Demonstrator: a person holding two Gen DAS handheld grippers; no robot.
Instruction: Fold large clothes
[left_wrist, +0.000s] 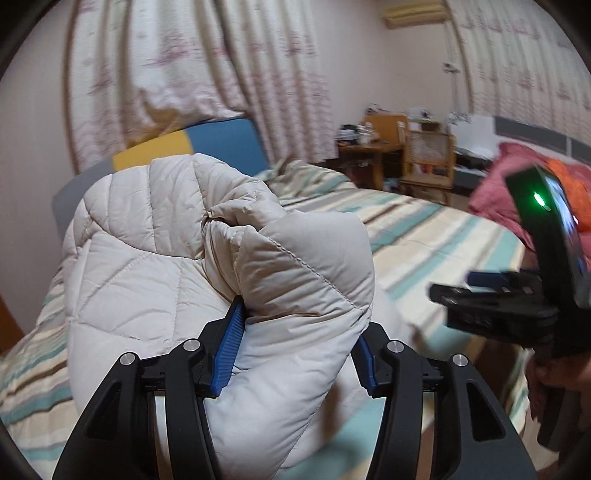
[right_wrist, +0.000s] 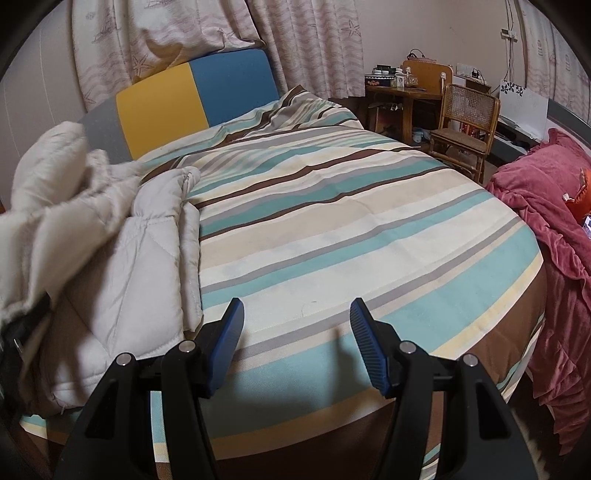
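Note:
A cream quilted puffer jacket (left_wrist: 177, 258) lies on the striped bed (left_wrist: 424, 236). My left gripper (left_wrist: 299, 332) has its blue pads wide apart with a thick fold of the jacket bulging between them, lifted above the bed. In the right wrist view the jacket (right_wrist: 122, 240) is bunched at the left side of the bed (right_wrist: 332, 221), part raised at the far left. My right gripper (right_wrist: 296, 325) is open and empty, hovering over the bare striped cover to the right of the jacket. The right gripper also shows in the left wrist view (left_wrist: 517, 295) at the right.
A yellow and blue headboard (right_wrist: 195, 96) stands behind the bed. A dark red blanket (right_wrist: 554, 206) hangs at the right. A wooden desk (right_wrist: 406, 92) and a cane chair (right_wrist: 465, 122) stand at the back right. Curtains (right_wrist: 303, 40) cover the far wall.

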